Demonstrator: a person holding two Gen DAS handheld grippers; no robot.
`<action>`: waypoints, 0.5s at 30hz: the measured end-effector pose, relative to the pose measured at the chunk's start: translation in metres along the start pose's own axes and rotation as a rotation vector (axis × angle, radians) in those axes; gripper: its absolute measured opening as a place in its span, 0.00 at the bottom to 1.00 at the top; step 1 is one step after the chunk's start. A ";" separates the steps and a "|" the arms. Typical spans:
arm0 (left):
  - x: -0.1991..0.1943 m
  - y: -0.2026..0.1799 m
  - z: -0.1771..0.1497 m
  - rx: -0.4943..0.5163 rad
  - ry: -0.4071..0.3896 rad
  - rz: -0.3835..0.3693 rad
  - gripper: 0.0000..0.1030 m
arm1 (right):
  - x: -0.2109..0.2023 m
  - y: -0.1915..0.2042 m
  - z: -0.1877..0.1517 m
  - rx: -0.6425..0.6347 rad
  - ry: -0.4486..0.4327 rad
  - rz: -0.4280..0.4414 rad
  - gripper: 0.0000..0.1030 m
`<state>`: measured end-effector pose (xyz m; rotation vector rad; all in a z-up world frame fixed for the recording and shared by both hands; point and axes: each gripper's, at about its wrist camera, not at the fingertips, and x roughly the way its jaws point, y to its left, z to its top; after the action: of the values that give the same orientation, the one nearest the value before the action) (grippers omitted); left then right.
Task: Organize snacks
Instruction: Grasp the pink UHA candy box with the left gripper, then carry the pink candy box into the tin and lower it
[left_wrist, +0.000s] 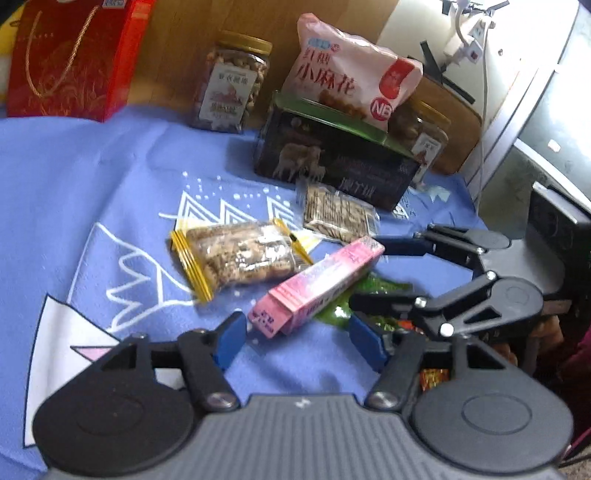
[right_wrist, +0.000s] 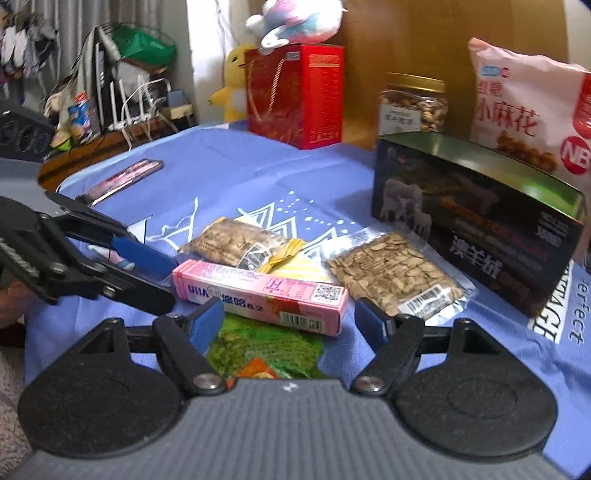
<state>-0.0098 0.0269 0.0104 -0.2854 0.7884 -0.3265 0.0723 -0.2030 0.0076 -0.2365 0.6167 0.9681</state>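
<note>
A long pink box (left_wrist: 317, 284) (right_wrist: 258, 295) lies on the blue cloth (left_wrist: 92, 177), partly over a green packet (left_wrist: 332, 312) (right_wrist: 266, 347). My left gripper (left_wrist: 297, 341) (right_wrist: 162, 277) is open, with the box's near end between its blue pads and a gap on the right side. My right gripper (right_wrist: 290, 325) (left_wrist: 384, 275) stands open and wide at the box's other end, not touching it. A seed bar in a yellow-edged wrapper (left_wrist: 236, 258) (right_wrist: 240, 240) and a clear packet of flat seeds (left_wrist: 340, 214) (right_wrist: 395, 280) lie just beyond.
A dark box (left_wrist: 332, 162) (right_wrist: 480, 229) carries a pink snack bag (left_wrist: 351, 81). Nut jars (left_wrist: 232, 88) (left_wrist: 424, 136) and a red gift box (left_wrist: 74, 55) (right_wrist: 295, 96) stand at the back. A dark-pink packet (right_wrist: 122, 181) lies near the cloth's far left edge.
</note>
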 end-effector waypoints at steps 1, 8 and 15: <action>0.001 -0.001 0.001 0.003 0.006 0.004 0.53 | 0.001 0.000 0.000 0.000 0.008 0.010 0.76; 0.005 -0.007 0.007 0.030 0.013 0.029 0.49 | -0.005 0.007 -0.002 0.004 -0.026 -0.050 0.54; -0.001 -0.018 0.054 0.083 -0.064 -0.015 0.49 | -0.032 -0.005 0.018 0.062 -0.166 -0.128 0.51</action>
<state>0.0255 0.0176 0.0537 -0.2226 0.7081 -0.3614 0.0703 -0.2205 0.0404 -0.1376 0.4731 0.8348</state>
